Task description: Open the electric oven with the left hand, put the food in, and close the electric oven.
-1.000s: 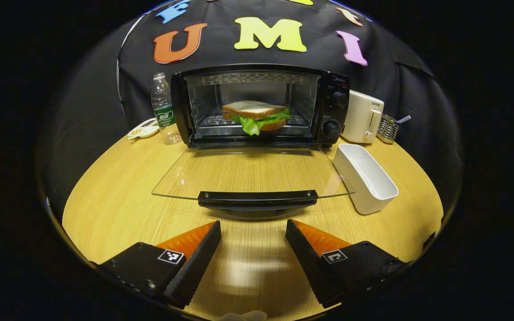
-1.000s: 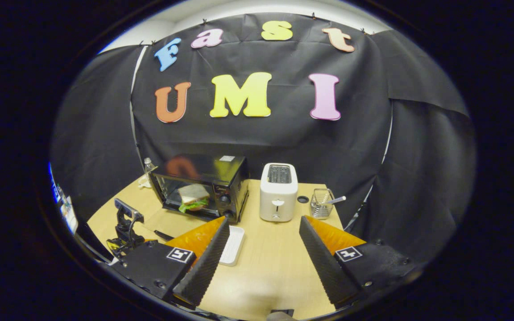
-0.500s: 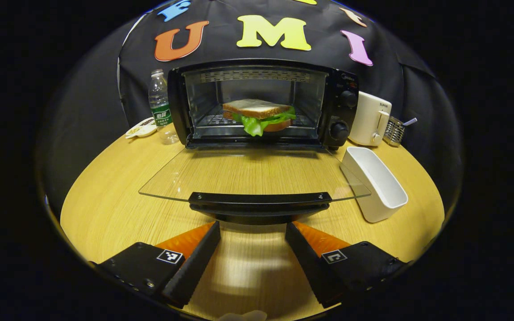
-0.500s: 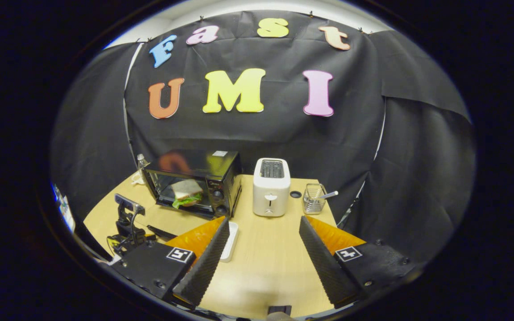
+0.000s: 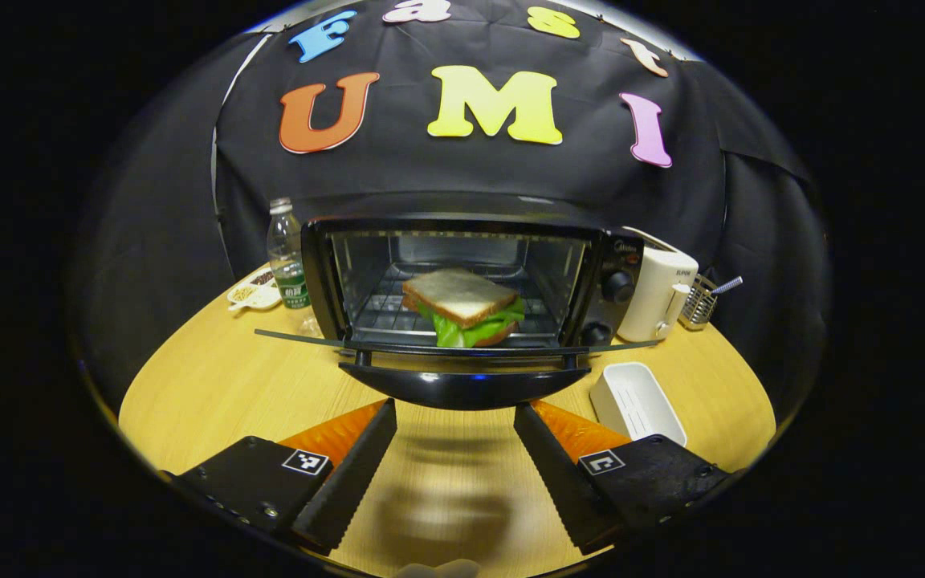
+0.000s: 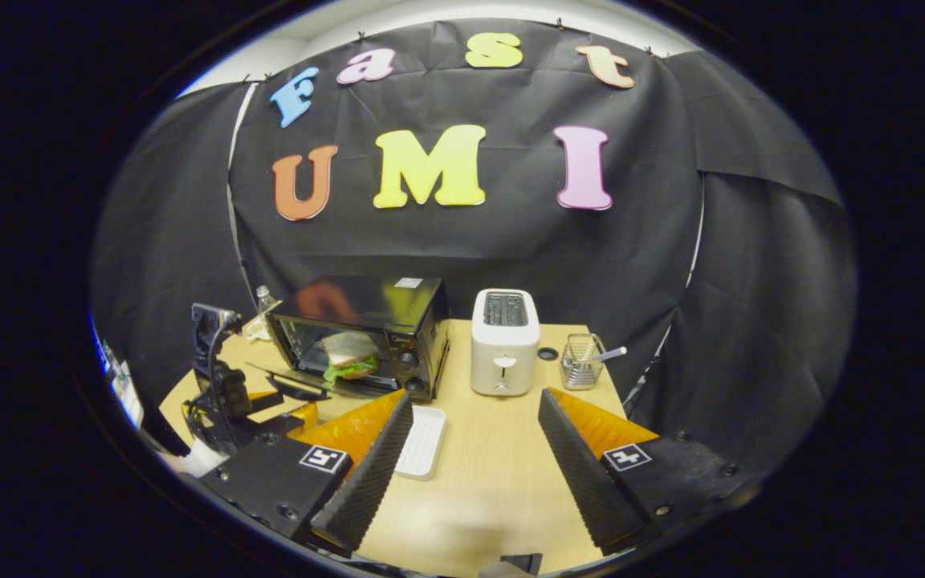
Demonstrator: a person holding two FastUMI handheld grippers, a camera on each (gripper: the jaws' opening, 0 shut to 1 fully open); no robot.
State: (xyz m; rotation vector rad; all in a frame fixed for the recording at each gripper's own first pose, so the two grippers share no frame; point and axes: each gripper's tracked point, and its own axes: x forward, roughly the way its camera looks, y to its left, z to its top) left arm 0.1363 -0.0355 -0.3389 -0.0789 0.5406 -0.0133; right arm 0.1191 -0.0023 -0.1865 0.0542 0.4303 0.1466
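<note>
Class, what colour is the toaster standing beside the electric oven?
White; the toaster shows best in the right gripper view.

1 black electric oven (image 5: 462,273), 1 lettuce sandwich (image 5: 462,305), 1 white toaster (image 5: 657,293), 1 clear plastic bottle (image 5: 286,255), 1 white rectangular tray (image 5: 637,401), 1 wire basket (image 5: 697,303).

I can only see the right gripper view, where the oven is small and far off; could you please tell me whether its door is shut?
Observer: No. In the left gripper view the oven door is open, seen almost edge-on, with its handle toward the camera.
Operator: Thank you. Is the left gripper holding that handle?
Observer: The left gripper is open, its fingertips just below the handle; whether they touch it cannot be told.
</note>
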